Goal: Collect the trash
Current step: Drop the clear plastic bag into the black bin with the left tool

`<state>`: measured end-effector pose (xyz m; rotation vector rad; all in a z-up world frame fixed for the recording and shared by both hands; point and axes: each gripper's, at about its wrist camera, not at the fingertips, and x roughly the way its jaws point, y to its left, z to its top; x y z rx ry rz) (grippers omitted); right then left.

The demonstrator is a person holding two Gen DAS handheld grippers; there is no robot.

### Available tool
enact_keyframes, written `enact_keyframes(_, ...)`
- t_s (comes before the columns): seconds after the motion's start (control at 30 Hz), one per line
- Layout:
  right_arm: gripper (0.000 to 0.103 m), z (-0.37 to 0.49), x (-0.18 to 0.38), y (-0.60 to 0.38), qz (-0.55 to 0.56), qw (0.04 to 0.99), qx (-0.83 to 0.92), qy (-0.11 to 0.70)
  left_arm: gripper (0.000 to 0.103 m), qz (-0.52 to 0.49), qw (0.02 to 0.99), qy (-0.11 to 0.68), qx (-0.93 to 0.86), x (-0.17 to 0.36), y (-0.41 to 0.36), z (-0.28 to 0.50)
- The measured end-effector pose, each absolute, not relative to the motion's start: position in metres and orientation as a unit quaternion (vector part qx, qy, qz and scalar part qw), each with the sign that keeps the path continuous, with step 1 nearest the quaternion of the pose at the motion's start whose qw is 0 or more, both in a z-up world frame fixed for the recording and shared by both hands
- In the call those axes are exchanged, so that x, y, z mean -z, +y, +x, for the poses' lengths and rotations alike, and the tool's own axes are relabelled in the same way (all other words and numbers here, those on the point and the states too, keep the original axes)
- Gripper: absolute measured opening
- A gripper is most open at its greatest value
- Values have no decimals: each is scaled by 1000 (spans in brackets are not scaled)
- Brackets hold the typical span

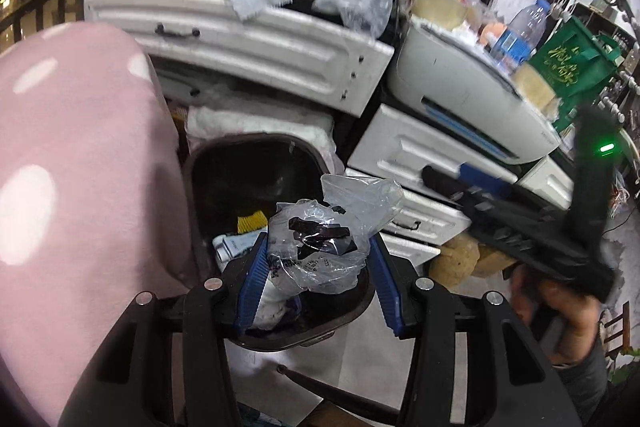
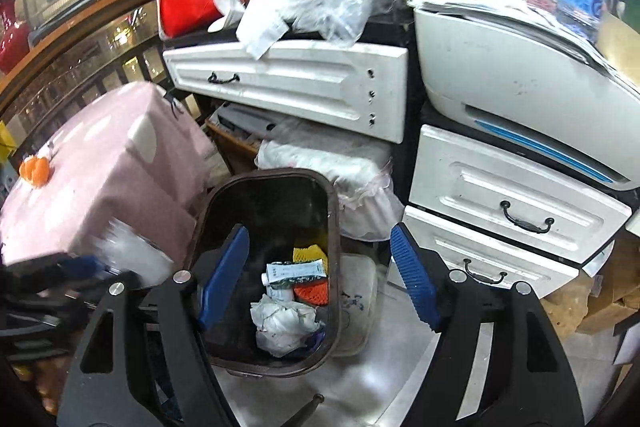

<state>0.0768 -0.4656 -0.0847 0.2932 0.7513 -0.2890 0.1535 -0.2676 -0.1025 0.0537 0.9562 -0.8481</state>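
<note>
Plastic wrapper (image 1: 316,247), left-wrist view only

You are looking through heavy fisheye bending, with dark corners vignetting both views. Even indoor light is brightening the white drawers (image 2: 288,83), and motion blur is smearing the right gripper (image 1: 460,183) in your left view.
</note>
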Motion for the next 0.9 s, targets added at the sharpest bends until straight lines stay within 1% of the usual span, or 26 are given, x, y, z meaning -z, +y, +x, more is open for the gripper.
enact_keyframes(0.27, 73, 70, 79, -467, 152, 912, 142, 354, 48, 69, 795, 469, 379, 138, -297, 157)
enact_keyframes(0.37, 73, 69, 76, -466, 151, 913, 139, 351, 50, 79, 789, 482, 373, 151, -305, 160)
enact_keyframes(0.47, 73, 69, 76, -465, 150, 914, 139, 351, 60, 91, 783, 493, 369, 161, -312, 160)
enact_keyframes(0.53, 73, 69, 75, -465, 150, 914, 139, 351, 76, 101, 784, 490, 367, 164, -315, 159)
enact_keyframes(0.63, 73, 69, 76, -466, 151, 913, 141, 351, 86, 105, 785, 483, 373, 164, -317, 155)
enact_keyframes(0.73, 73, 69, 78, -468, 154, 912, 143, 353, 91, 114, 785, 477, 378, 162, -319, 148)
enact_keyframes(0.9, 74, 70, 82, -467, 154, 910, 143, 358, 93, 107, 783, 474, 388, 154, -315, 137)
